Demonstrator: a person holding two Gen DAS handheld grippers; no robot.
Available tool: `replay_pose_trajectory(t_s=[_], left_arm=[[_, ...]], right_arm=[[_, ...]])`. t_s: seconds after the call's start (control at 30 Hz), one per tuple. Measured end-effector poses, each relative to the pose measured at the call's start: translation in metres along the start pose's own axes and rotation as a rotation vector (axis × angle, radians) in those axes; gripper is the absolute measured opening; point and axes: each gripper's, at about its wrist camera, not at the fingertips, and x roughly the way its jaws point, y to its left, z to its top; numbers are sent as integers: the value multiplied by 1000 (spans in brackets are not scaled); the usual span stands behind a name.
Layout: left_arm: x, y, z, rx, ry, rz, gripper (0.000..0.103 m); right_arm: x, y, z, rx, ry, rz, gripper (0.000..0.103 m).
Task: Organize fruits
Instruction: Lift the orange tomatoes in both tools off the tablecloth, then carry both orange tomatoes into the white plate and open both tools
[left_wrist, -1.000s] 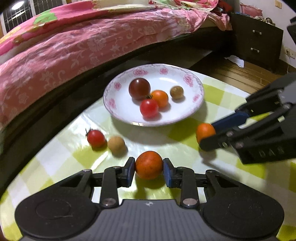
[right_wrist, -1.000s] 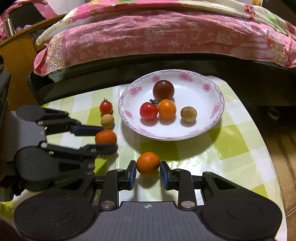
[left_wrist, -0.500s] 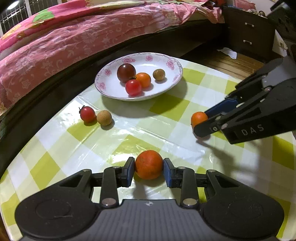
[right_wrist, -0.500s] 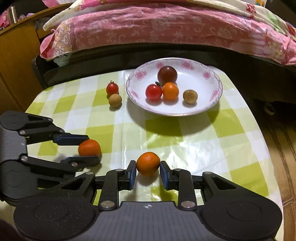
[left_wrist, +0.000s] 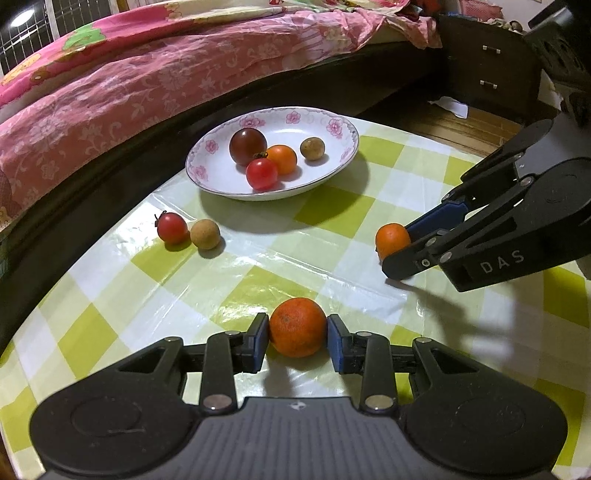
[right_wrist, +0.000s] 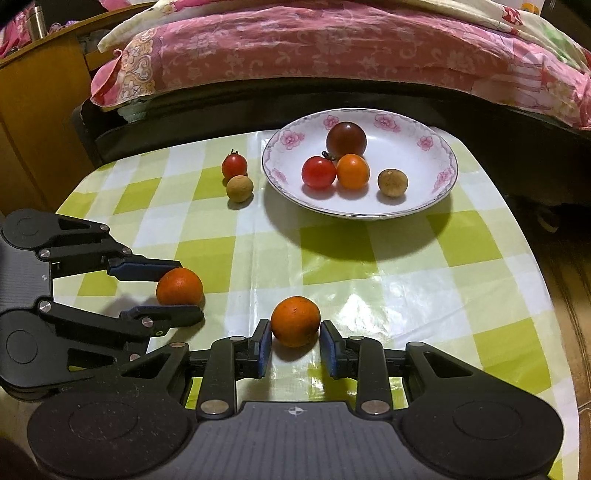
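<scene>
My left jaws are gripping the darker orange (left_wrist: 297, 328), both blue pads pressing its sides, and the fruit is sitting low over the tabletop (left_wrist: 332, 210), which is wearing a shiny green-and-white checked cloth. To the right of them, my right jaws are flanking the paler orange (right_wrist: 295, 321). They have just been opening a little with the fruit between them, and it is resting on the cloth with what looks like a sliver of gap showing at the right pad. The two oranges are lying near each other, each right at the tips of its own jaws.

Ahead and to the left of my left jaws, a small red tomato (left_wrist: 172, 229) with a stem and a tan round fruit (left_wrist: 205, 234) are sitting on the cloth, touching or nearly so.

Further ahead of both jaws, a white plate (left_wrist: 192, 166) with pink flowers around its rim is standing on the tabletop. It is holding four pieces: a red tomato (left_wrist: 262, 173) nearest me, an orange tomato (left_wrist: 282, 159) touching it on the right, a dark maroon tomato (left_wrist: 248, 146) behind those two, and a brown round fruit (left_wrist: 312, 148) lying apart on the right.

Beyond the far edge of the tabletop, a bed (left_wrist: 147, 92) is lying under a pink flowered cover, and a dark drawer unit (left_wrist: 491, 74) is standing ahead to the right.
</scene>
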Motion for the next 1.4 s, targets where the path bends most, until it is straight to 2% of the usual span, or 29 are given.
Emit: replay_pose_trajectory(t_s=[0.2, 0.97, 1.17, 1.4], left_arm=[[-1, -3, -1, 18, -4, 12, 42], [-4, 2, -3, -25, 4, 13, 41], [-6, 6, 4, -40, -20, 12, 41], [-1, 12, 25, -59, -61, 25, 41]], right_arm=[[-1, -1, -2, 5, -8, 7, 26], [4, 0, 3, -1, -36, -9, 27], [2, 3, 3, 0, -48, -16, 24], [-13, -2, 15, 31, -110, 6, 24]])
